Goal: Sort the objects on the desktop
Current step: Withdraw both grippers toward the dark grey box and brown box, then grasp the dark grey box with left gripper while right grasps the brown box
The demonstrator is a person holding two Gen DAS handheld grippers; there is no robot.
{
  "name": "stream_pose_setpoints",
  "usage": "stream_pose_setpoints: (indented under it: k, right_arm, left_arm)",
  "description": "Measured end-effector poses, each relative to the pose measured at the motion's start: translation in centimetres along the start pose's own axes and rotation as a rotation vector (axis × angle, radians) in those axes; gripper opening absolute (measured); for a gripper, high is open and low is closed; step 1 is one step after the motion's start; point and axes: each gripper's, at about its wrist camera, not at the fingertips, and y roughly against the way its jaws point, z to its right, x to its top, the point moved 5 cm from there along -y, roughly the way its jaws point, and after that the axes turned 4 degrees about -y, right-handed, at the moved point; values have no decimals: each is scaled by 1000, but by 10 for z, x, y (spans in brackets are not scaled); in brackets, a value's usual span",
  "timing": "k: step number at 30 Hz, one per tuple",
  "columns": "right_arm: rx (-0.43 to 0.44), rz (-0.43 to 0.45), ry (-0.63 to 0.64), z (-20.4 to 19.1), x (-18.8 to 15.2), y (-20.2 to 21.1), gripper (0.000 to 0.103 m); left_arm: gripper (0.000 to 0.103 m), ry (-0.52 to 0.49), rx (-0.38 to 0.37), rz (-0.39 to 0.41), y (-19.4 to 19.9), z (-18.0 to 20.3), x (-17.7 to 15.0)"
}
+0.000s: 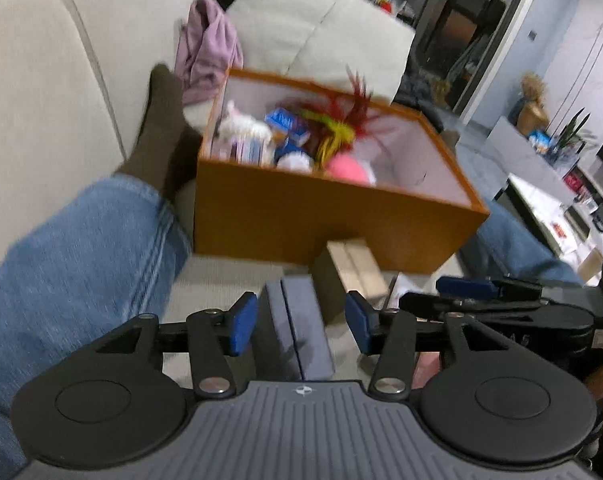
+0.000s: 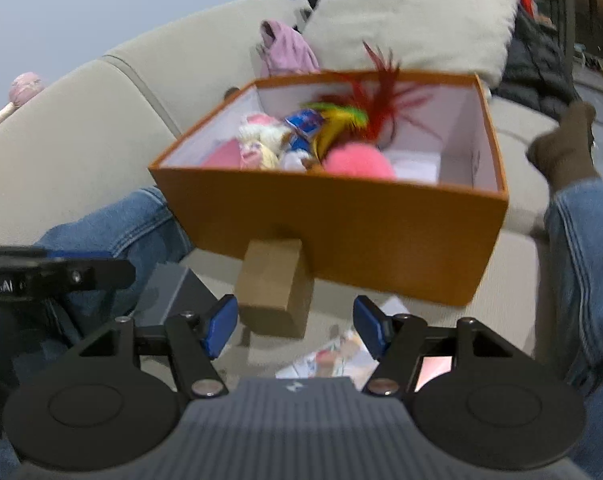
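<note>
Dark grey box [image 1: 297, 328] is lying on the beige sofa seat [image 1: 221, 280], sitting between the left gripper [image 1: 301, 326] pads, jaws apart, not pressing it. Brown cardboard box [image 2: 275, 288] is standing just beside it, touching the orange bin [image 2: 341, 232] front wall, ahead of the right gripper [image 2: 295, 330], jaws spread, nothing clamped. Denim legs [image 1: 69, 264] are flanking both sides, narrowing the room. Printed paper [image 2: 333, 356] is lying under the right gripper. Bin is holding a pink ball [image 2: 359, 162], feathers [image 2: 377, 108], plush bits, with bare floor at its right end.
</note>
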Motion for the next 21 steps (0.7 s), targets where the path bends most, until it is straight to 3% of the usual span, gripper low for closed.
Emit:
stream_pose_setpoints:
  k: [6, 15, 19, 21]
  right_arm:
    - [16, -27, -14, -2, 0, -13, 66]
    - [-16, -76, 25, -22, 23, -43, 65]
    - [-2, -122, 25, -28, 26, -57, 65]
    - [-9, -138, 31, -29, 25, -62, 65]
  left_arm:
    - [57, 19, 52, -108, -19, 9, -13]
    - [57, -1, 131, -147, -31, 8, -14]
    - [43, -12, 129, -164, -34, 7, -12]
    - [42, -16, 142, -168, -35, 5, -13]
